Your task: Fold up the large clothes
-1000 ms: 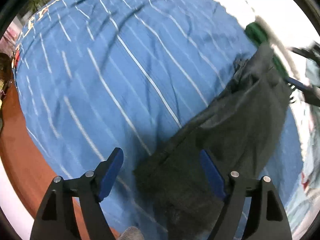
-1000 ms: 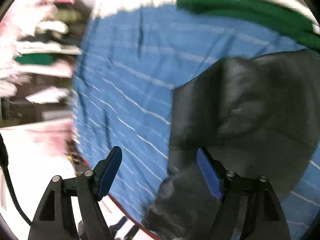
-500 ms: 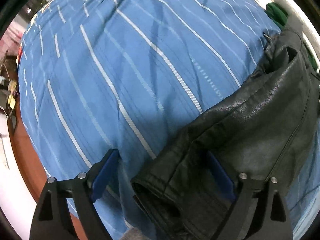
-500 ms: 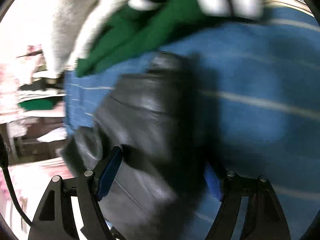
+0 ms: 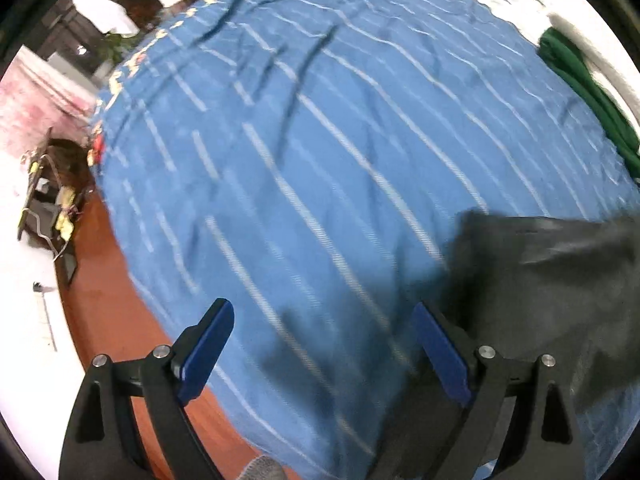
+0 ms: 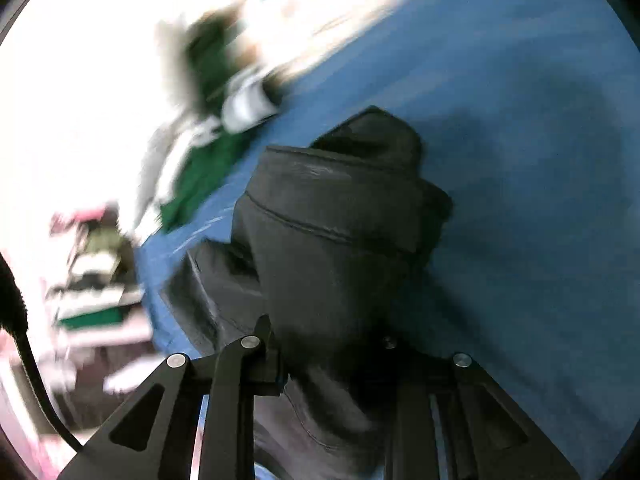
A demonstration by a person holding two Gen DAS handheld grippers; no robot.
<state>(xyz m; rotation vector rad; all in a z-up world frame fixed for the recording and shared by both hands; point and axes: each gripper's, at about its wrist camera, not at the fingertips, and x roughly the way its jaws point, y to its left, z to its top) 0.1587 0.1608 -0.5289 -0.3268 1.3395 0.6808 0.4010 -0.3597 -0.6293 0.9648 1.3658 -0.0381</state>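
Right gripper: my jaws are closing, with a bunched fold of the black leather-look garment between them. I cannot see the pads through the cloth, so I cannot tell whether they bite yet.
Why that hold: I judge I am taking one end of the garment to carry it over for a fold.
Left gripper: jaws spread wide with nothing between them, only bedsheet below; its right finger stands just at the garment's edge.
Why it hangs there: I read it as free and waiting beside the cloth, ready to take a second corner or pin it down.
Garment: it lies on the blue white-striped bedsheet, at the right of the left wrist view, rumpled and heaped, not flat.
Further off: a green piece of clothing lies well apart near the sheet's far edge; the right view is blurred there.
Beyond the bed: reddish wooden floor and cluttered furniture, too smeared to name.
In the way: nothing sits on the open sheet; the heaped folds themselves are what I would have to smooth.
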